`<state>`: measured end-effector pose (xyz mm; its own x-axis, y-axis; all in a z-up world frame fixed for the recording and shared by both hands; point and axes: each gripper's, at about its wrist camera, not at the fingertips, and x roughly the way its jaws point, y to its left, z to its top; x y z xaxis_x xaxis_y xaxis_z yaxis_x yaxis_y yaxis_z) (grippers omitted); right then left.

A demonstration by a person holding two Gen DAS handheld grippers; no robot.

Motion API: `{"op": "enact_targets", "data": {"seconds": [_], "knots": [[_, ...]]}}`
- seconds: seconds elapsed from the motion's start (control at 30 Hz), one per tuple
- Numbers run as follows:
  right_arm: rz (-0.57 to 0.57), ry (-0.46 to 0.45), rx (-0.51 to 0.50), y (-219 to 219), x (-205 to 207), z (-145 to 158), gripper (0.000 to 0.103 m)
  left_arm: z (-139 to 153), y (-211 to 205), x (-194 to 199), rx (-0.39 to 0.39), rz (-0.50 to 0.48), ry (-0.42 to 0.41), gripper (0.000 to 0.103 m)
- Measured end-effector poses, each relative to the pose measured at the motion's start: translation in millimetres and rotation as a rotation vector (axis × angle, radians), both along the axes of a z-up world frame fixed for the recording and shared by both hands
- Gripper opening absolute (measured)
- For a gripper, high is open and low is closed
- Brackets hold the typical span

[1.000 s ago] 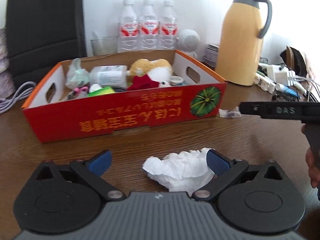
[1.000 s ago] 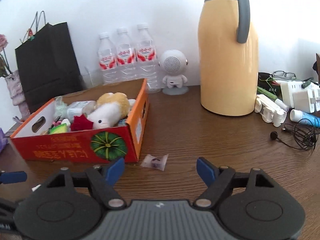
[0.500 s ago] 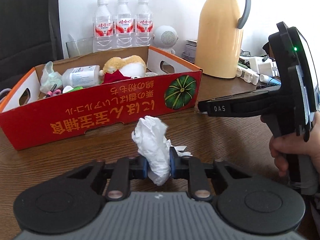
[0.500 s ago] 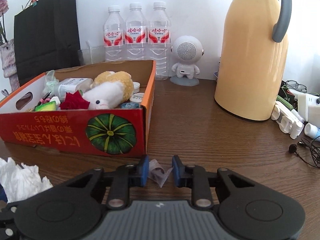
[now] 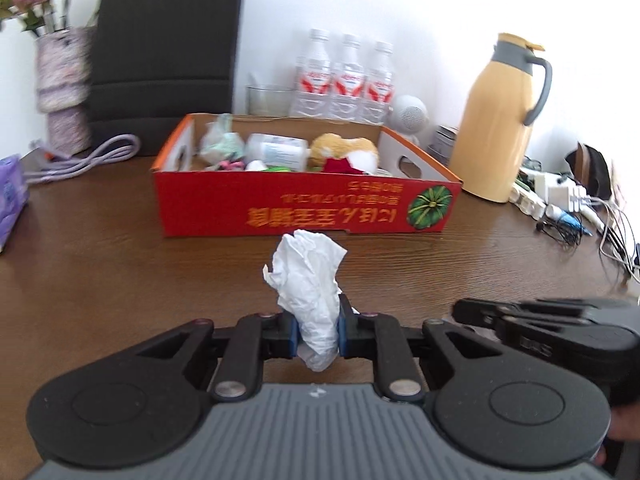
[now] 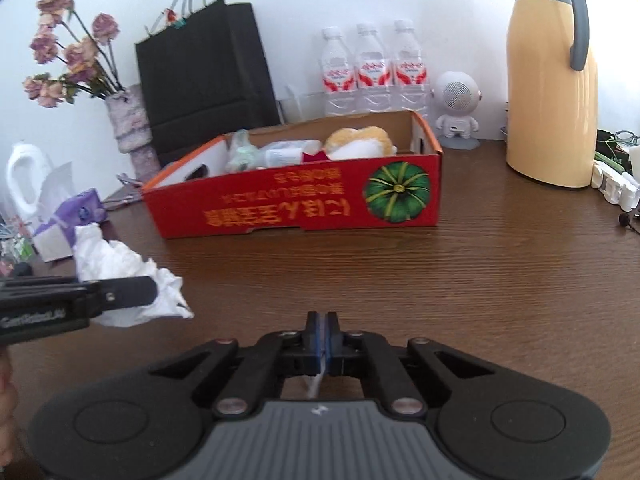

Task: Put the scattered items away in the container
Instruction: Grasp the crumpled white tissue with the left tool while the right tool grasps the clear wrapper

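Both grippers have pulled back from the red cardboard box. Left gripper jaws pinch the crumpled white tissue above the tabletop; right gripper jaws are pressed together on a thin clear wrapper.

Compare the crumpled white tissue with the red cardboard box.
The crumpled white tissue is soft, shapeless and plain; the red cardboard box is rigid, rectangular and printed with yellow lettering and a green pumpkin. The tissue is pinched in the left gripper, off the wooden table; the box rests on it. The tissue is far smaller. Both sit mid-table.
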<state>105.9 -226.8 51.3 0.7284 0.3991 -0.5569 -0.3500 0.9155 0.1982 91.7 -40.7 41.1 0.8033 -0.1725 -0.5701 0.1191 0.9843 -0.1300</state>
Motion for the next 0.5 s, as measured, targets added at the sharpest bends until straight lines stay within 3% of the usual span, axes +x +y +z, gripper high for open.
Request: {"op": "enact_targets", "data": {"seconds": [0.33, 0.4, 0.47, 0.5], "knots": [[0.056, -0.146, 0.048, 12, -80, 56, 0.001, 22, 20, -75, 0.002, 0.052, -0.074, 0.017], [0.062, -0.178, 0.000, 12, -87, 68, 0.001, 29, 21, -85, 0.003, 0.056, -0.099, 0.017], [0.064, -0.167, -0.046, 7, -88, 74, 0.010, 33, 23, -92, 0.002, 0.054, -0.112, 0.017], [0.073, -0.140, -0.070, 4, -86, 70, 0.026, 34, 25, -95, 0.000, 0.052, -0.116, 0.018]]}}
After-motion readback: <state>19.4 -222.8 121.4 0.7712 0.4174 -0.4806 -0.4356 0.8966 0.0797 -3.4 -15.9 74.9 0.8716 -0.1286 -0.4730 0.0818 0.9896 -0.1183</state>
